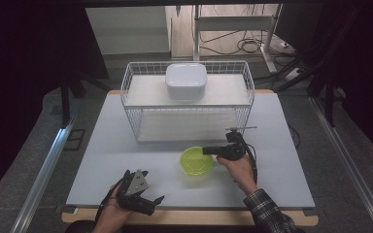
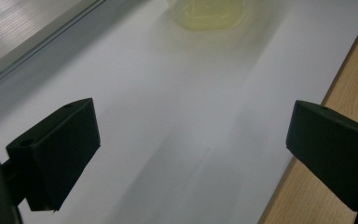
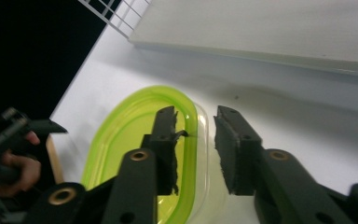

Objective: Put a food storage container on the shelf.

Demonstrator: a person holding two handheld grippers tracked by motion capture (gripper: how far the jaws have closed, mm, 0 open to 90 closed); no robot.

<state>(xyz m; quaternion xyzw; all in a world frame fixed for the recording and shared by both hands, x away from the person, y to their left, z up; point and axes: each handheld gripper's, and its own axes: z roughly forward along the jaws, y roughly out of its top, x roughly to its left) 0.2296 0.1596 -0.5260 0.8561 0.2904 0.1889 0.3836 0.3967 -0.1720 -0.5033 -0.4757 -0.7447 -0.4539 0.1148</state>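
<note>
Green plastic is what my right gripper [image 3: 193, 147] is working on: a shallow lime-green container [image 1: 197, 161] sitting on the white table [image 1: 126, 160], near the middle and just in front of the wire basket [image 1: 136, 92]. In the right gripper view the jaws straddle the container's right-hand rim, one jaw inside over the green, the other outside over the clear lip, with a gap left between them, so they are apart and not yet clamped on anything.

My left gripper [image 2: 191, 135] rests low at the near left edge of the table, jaws wide apart and holding nothing, well apart from the container.

What worries me is the bite. The rim looks thin and glossy, and I judge that if I close with only the jaw tips on it, the container may slip out or tilt as I lift. Closing off-centre could also push it sideways across the smooth table, since nothing braces its far side. The left gripper is too far off to steady it. If I then carry it toward the basket, the wire front edge is close, and a tilted container could catch there. A white tub [image 1: 185, 80] already sits on the basket's top shelf, leaving less room.
</note>
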